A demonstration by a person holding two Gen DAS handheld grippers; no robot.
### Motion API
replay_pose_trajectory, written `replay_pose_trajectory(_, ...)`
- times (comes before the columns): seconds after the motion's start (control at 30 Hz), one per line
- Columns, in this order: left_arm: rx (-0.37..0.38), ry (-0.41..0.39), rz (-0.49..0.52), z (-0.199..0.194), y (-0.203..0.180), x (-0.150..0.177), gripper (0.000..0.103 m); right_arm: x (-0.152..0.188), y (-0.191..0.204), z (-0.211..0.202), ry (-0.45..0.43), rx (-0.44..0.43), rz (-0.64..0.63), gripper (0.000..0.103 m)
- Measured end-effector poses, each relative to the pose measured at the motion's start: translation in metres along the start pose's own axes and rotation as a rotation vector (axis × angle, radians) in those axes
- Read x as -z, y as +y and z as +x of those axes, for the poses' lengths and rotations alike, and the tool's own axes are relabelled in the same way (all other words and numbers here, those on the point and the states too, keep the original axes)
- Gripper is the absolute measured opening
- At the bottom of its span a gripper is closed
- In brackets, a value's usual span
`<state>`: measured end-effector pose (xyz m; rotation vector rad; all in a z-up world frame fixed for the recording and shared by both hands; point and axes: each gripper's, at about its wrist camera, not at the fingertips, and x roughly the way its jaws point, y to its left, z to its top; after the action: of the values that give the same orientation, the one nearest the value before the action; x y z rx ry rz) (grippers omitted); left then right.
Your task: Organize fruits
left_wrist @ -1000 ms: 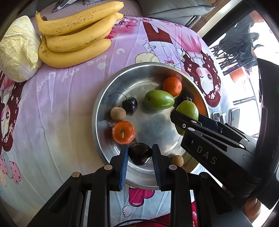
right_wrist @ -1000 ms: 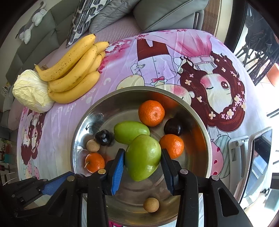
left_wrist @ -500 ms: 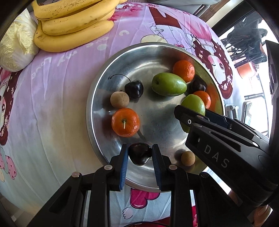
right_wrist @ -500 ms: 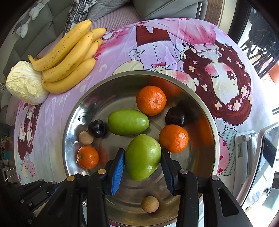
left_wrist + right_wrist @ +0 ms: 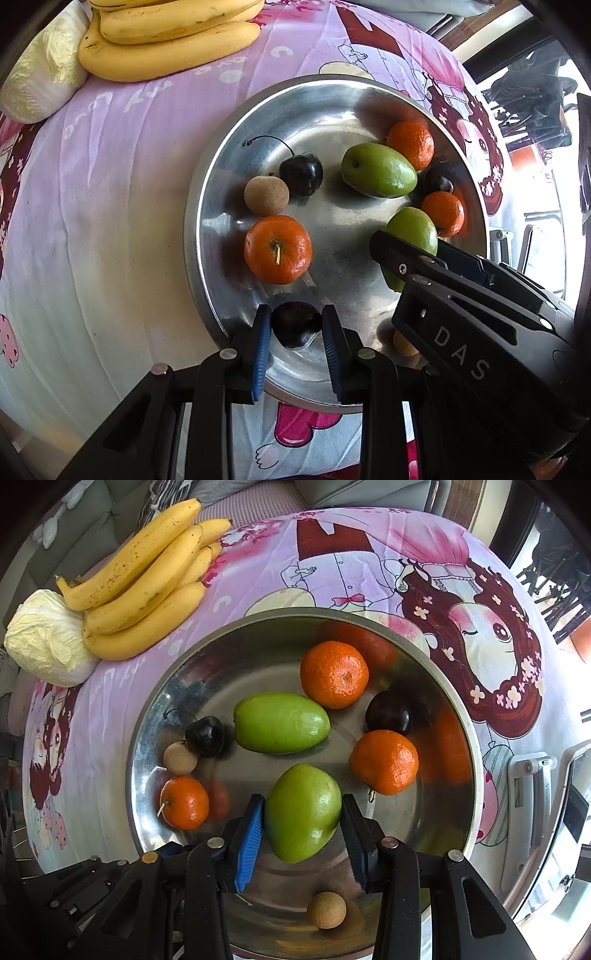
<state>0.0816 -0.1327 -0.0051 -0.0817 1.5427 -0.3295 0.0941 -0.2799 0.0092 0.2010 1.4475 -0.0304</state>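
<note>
Left gripper [image 5: 296, 330]: its blue-padded fingers pinched a dark cherry [image 5: 295, 324] over the near edge of the metal basin [image 5: 207, 177]; whether the cherry touched the metal could not be told.
Right gripper [image 5: 303, 818]: its fingers clamped a green fruit [image 5: 303, 812] on both sides, low over the basin's middle.
Loose in the basin: a second green fruit [image 5: 281, 722] lay on its side; three tangerines sat apart, one at the back [image 5: 334, 674], one to the right [image 5: 385, 761], one with a stalk at the left [image 5: 184, 803].
Small fruit: a stemmed cherry [image 5: 205, 735] touched a tan longan [image 5: 180, 757]; another dark cherry [image 5: 389, 712] sat by the right tangerine; a second longan [image 5: 327, 909] lay near the front rim.
Outside the basin: bananas [image 5: 147, 587] and a pale cabbage [image 5: 46, 644] rested side by side on the pink cartoon cloth [image 5: 369, 565].
</note>
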Motion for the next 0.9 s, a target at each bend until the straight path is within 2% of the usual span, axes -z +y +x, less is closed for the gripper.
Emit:
replay_pose_trajectory(0.33,0.003,-0.006,-0.020,-0.003,0.004,0.010,0.030,0.002,0.004,-0.001,-0.013,0.019,0.001,0.046)
replay_pose_trajectory(0.57,0.026,-0.035,-0.027,-0.017,0.008,0.015,0.037,0.006,0.006,-0.013,-0.044,0.003,0.017,0.047)
replay_pose_trajectory(0.67,0.051,-0.051,-0.023,-0.023,0.007,0.020,0.043,0.011,0.006,-0.020,-0.070,-0.008,0.030,0.047)
replay_pose_trajectory(0.73,0.047,-0.066,-0.015,-0.031,0.007,0.028,0.056,0.015,0.007,-0.024,-0.083,-0.014,0.035,0.047)
replay_pose_trajectory(0.77,0.034,-0.073,-0.016,-0.034,0.008,0.031,0.068,0.017,0.007,-0.026,-0.089,-0.013,0.036,0.048)
replay_pose_trajectory(0.9,0.024,-0.106,-0.031,-0.046,0.009,0.037,0.070,0.023,0.005,-0.036,-0.108,-0.015,0.039,0.048)
